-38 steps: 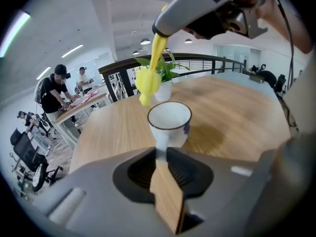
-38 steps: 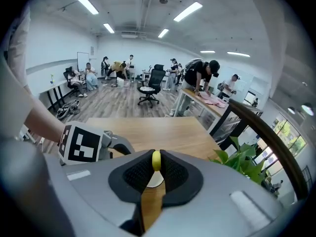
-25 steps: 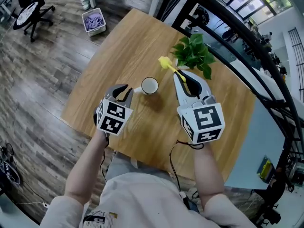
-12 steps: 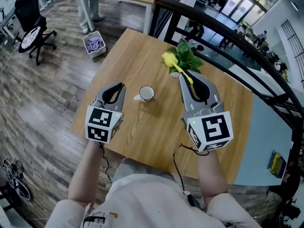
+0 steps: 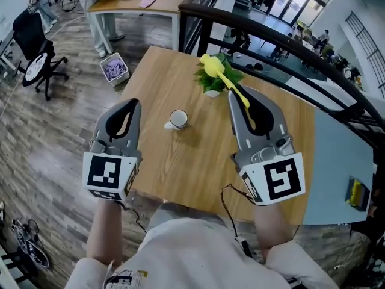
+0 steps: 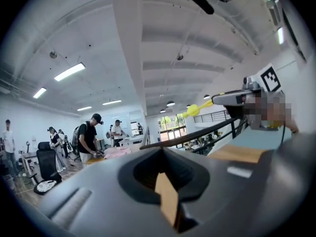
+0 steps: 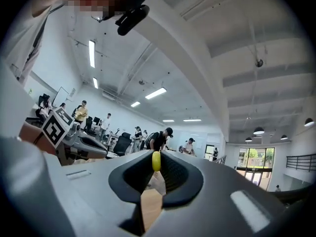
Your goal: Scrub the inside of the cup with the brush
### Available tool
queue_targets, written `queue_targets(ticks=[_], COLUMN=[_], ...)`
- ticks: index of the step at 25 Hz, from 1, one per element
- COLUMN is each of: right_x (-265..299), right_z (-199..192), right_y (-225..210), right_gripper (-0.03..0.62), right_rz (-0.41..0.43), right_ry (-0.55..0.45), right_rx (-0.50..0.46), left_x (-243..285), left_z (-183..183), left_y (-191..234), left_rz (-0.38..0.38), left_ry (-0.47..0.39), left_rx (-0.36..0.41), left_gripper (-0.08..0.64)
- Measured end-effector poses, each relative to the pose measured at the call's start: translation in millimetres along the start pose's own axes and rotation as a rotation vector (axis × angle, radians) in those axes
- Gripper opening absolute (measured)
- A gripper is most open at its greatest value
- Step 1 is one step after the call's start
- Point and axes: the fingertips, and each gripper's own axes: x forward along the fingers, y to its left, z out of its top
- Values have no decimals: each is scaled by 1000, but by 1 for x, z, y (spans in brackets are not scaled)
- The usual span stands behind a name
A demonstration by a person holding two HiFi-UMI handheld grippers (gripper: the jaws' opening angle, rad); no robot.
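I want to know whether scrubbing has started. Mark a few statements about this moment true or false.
1. The right gripper grips the yellow brush. True.
2. The brush head is inside the cup. False: in the head view it is away from the cup, in front of the plant.
3. The left gripper holds the cup by its handle. False: its jaws have just been closing and are shut with nothing between them; the cup stands free.
4. The cup stands upright on the wooden table. True.
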Motion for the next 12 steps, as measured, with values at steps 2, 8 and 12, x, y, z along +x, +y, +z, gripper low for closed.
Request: queue_targets(ticks=[2, 8, 12], right_x=[-11, -39, -56], right_z=[8, 11, 2], right_y=[-3, -15, -17], right_gripper=[32, 34, 34], right_rz=[-24, -47, -59], right_ry=[-33, -64, -48], right_rx=[-8, -1, -6], left_x=[-9, -34, -47], left_z=[18, 40, 48], left_y=[-2, -10, -20], left_rz=[10, 41, 10], left_ry=[-41, -75, -137], left_rx=[28, 95, 82], left_gripper=[3, 3, 3])
